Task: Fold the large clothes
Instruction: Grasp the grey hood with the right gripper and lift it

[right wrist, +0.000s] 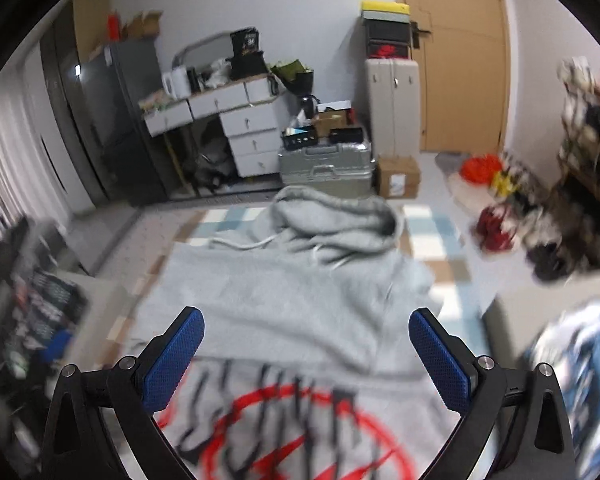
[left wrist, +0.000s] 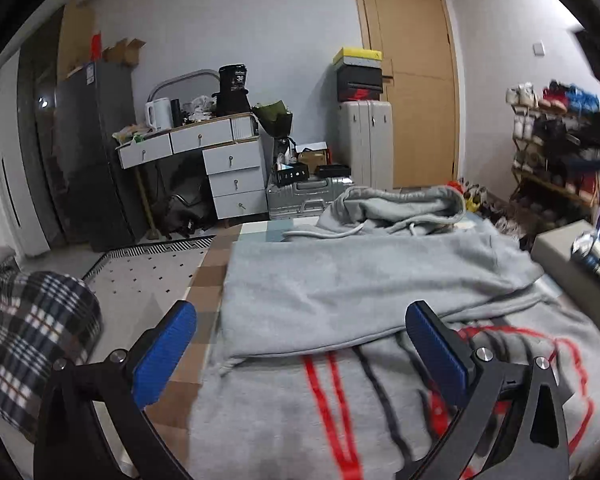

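Both hand-held grippers are wide open with nothing between the pads right now: the left hand-held gripper (left wrist: 300, 354) hangs over the near-left part of the grey hoodie (left wrist: 360, 280), and the right hand-held gripper (right wrist: 306, 354) sits over its printed middle. The hoodie lies spread on a checkered blanket (left wrist: 204, 280) just ahead of and under both grippers, red and black print (right wrist: 292, 432) facing up closest to them, a folded-over grey panel beyond that, and the hood (right wrist: 332, 220) bunched at the far end. So its long axis runs straight away from the grippers, hood end pointing at the silver case (right wrist: 324, 164) across the room. For the next fold I'd guess you want to pinch the near hem at both corners, through all layers, and carry both up evenly so the edge lands square on the folded panel; a lopsided lift will likely skew it, and that loose drawstring (left wrist: 324, 234) could get trapped
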The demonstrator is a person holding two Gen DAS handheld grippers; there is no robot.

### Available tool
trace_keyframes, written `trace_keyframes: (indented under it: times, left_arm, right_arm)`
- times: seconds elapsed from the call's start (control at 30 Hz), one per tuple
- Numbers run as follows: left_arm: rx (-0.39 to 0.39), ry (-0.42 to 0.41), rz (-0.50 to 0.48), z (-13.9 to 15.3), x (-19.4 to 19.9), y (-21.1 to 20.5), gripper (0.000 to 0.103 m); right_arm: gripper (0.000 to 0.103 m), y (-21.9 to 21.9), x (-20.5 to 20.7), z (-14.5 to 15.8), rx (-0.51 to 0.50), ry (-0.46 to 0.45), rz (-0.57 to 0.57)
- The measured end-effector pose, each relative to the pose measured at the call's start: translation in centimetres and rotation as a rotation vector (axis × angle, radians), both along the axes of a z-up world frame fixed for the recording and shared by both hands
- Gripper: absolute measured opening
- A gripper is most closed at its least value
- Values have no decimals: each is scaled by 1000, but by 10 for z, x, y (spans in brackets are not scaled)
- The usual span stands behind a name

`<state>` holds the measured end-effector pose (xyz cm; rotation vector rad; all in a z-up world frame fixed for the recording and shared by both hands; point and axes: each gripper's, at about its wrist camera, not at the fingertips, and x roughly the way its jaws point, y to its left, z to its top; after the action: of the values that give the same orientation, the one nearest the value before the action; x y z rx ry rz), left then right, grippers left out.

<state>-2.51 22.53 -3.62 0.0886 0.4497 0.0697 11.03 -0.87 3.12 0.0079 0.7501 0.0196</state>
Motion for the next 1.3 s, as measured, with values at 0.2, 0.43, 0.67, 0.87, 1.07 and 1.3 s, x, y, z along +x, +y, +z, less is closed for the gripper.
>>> trace_keyframes:
  times: [0.2,0.43,0.67,0.87,1.07,1.3]
  left_arm:
    - [-9,105,5,-11,12,-5,102]
    - [-90,154,-89,-19,8,-8,102]
    - [21,199,-150,-35,14,-26,102]
    - [-188,261,-281,-31,18,-5,102]
    - [-289,344,-273,-43,30,12,102]
    - [-419,368,-220,-44,29,31,102]
  right_arm:
    - [103,-24,88,-24,-10,106,-80]
    - [102,-50,205,-73,-230,263,-168]
    - [98,-20,297,-129,-382,354,11]
    - [83,-11,344,-167,-420,404,49]
    - [12,-5,347,-170,-404,403,43]
    - [8,26,320,-125,-548,176,8]
